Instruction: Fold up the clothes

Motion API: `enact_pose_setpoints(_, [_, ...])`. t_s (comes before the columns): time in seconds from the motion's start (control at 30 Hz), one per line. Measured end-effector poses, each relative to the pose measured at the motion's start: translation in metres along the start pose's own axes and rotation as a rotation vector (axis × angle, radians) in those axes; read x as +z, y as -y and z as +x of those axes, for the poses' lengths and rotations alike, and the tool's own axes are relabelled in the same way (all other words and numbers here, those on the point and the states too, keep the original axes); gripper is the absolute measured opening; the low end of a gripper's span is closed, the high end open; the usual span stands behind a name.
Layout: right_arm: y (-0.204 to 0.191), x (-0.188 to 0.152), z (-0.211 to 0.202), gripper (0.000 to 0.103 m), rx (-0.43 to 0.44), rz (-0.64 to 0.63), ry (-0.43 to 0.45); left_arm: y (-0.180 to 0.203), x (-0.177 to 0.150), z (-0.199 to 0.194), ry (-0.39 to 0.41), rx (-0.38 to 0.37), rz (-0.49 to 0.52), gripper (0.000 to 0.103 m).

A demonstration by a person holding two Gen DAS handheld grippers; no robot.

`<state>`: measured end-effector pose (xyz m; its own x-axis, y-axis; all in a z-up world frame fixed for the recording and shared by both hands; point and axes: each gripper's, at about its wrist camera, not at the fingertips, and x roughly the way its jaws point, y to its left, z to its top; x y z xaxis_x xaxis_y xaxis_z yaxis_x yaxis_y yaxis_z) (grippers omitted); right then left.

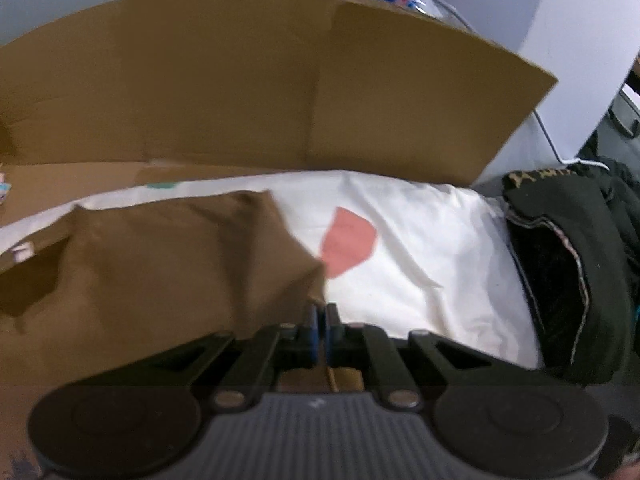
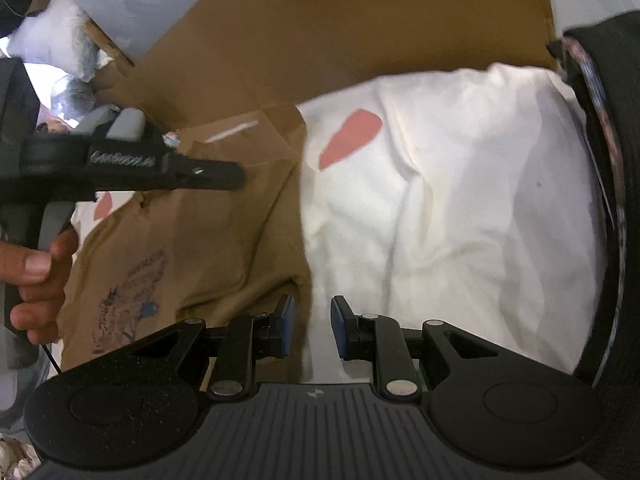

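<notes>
Brown shirt (image 1: 168, 264): my left tongs (image 1: 320, 320) pinch its corner mid-fold, right tongs (image 2: 312, 328) gape empty, ready to pin.

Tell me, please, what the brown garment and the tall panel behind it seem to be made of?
Brown garment: apparently soft matte knit, likely cotton jersey; it drapes, wrinkles and carries a printed graphic. Panel: probably plain corrugated cardboard; flat, stiff, matte brown, with straight fold creases.
</notes>
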<state>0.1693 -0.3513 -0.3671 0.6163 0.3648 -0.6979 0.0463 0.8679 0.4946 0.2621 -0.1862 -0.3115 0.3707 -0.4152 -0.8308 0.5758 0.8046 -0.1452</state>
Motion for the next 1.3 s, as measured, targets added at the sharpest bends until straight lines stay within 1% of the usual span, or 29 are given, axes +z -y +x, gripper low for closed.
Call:
enact_pose_setpoints(0.13, [-0.002,0.005,-0.001,0.026,-0.006,-0.002,0.022,-0.025,0.000,-0.013,0.004,0.035,0.000,0.003])
enact_pose_setpoints(0.37, [-0.002,0.010,0.005,0.027,-0.031,0.011,0.040,-0.069,-0.004,-0.016,-0.005,0.072,-0.046,0.003])
enact_pose_setpoints(0.53, [-0.004,0.010,0.009,0.027,-0.044,0.000,0.032,-0.093,-0.012,-0.003,-0.021,0.114,-0.039,0.003])
enact_pose_setpoints(0.67, [-0.004,0.014,0.010,0.027,-0.052,-0.011,0.020,-0.111,-0.019,0.007,-0.037,0.136,-0.008,0.005])
enact_pose_setpoints(0.7, [-0.004,0.016,0.010,0.027,-0.052,-0.011,0.016,-0.116,-0.020,0.009,-0.041,0.134,0.000,0.009])
enact_pose_setpoints(0.73, [-0.003,0.019,0.009,0.027,-0.053,-0.011,0.011,-0.121,-0.022,0.011,-0.045,0.133,0.009,0.019])
enact_pose_setpoints(0.77, [-0.002,0.021,0.009,0.027,-0.053,-0.011,0.007,-0.125,-0.024,0.012,-0.033,0.117,0.006,0.028])
enact_pose_setpoints(0.8, [-0.001,0.024,0.008,0.027,-0.053,-0.011,0.003,-0.130,-0.026,0.012,-0.022,0.101,0.002,0.043])
enact_pose_setpoints(0.83, [0.000,0.028,0.008,0.028,-0.051,-0.011,-0.001,-0.135,-0.028,0.013,-0.010,0.086,-0.001,0.050])
enact_pose_setpoints(0.93, [0.002,0.042,0.009,0.028,-0.055,-0.026,-0.012,-0.143,-0.029,0.014,0.021,0.029,-0.021,0.052])
enact_pose_setpoints(0.97, [0.002,0.047,0.010,0.029,-0.058,-0.034,-0.014,-0.144,-0.029,0.017,0.016,0.030,-0.021,0.053])
enact_pose_setpoints(1.07, [0.001,0.060,0.014,0.033,-0.065,-0.045,-0.003,-0.146,-0.030,0.024,0.003,0.023,-0.032,0.053])
enact_pose_setpoints(1.2, [0.001,0.077,0.023,0.033,-0.061,-0.032,0.023,-0.150,-0.031,0.031,-0.003,-0.016,-0.082,0.045])
enact_pose_setpoints(1.23, [0.000,0.081,0.026,0.033,-0.059,-0.029,0.030,-0.151,-0.031,0.031,-0.001,-0.029,-0.093,0.036])
enact_pose_setpoints(1.3, [0.001,0.090,0.036,0.033,-0.050,-0.028,0.034,-0.152,-0.032,0.031,-0.005,-0.042,-0.100,0.024])
